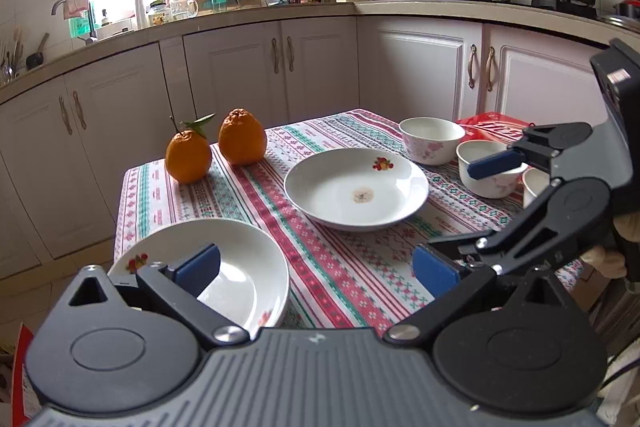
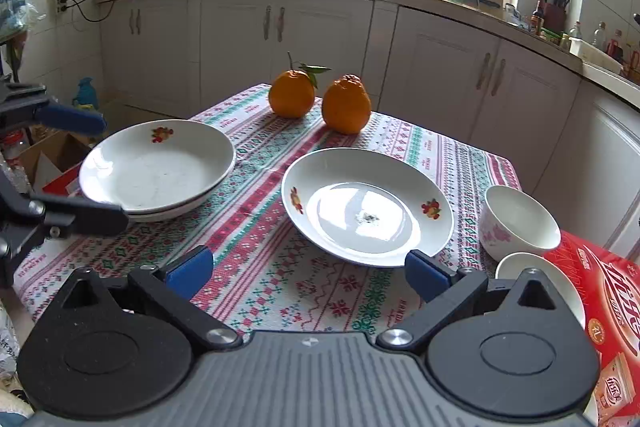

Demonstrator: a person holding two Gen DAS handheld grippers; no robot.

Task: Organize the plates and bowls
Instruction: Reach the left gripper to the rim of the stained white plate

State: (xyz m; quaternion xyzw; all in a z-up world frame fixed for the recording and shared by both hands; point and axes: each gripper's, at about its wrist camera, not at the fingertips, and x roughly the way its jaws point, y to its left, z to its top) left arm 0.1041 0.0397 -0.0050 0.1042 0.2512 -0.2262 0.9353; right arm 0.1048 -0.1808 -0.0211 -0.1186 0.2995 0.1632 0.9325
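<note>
A white plate with fruit prints (image 1: 356, 189) (image 2: 366, 205) lies alone in the middle of the patterned tablecloth. A stack of two like plates (image 1: 236, 269) (image 2: 158, 169) sits at the table's left edge. My left gripper (image 1: 316, 269) (image 2: 86, 171) is open, its left pad over the stack's near rim. My right gripper (image 2: 308, 273) (image 1: 460, 211) is open and empty, just in front of the single plate. Three small white bowls stand at the right: a far floral one (image 1: 430, 139) (image 2: 518, 223), a middle one (image 1: 486, 169) (image 2: 538, 279), and a third (image 1: 534, 187) mostly hidden by the right gripper.
Two oranges (image 1: 218, 149) (image 2: 320, 101) stand at the table's far side. A red box (image 2: 608, 311) (image 1: 494, 129) lies at the right edge beside the bowls. Kitchen cabinets (image 1: 312, 67) and a cluttered counter ring the table. A cardboard box (image 2: 48, 157) sits on the floor at the left.
</note>
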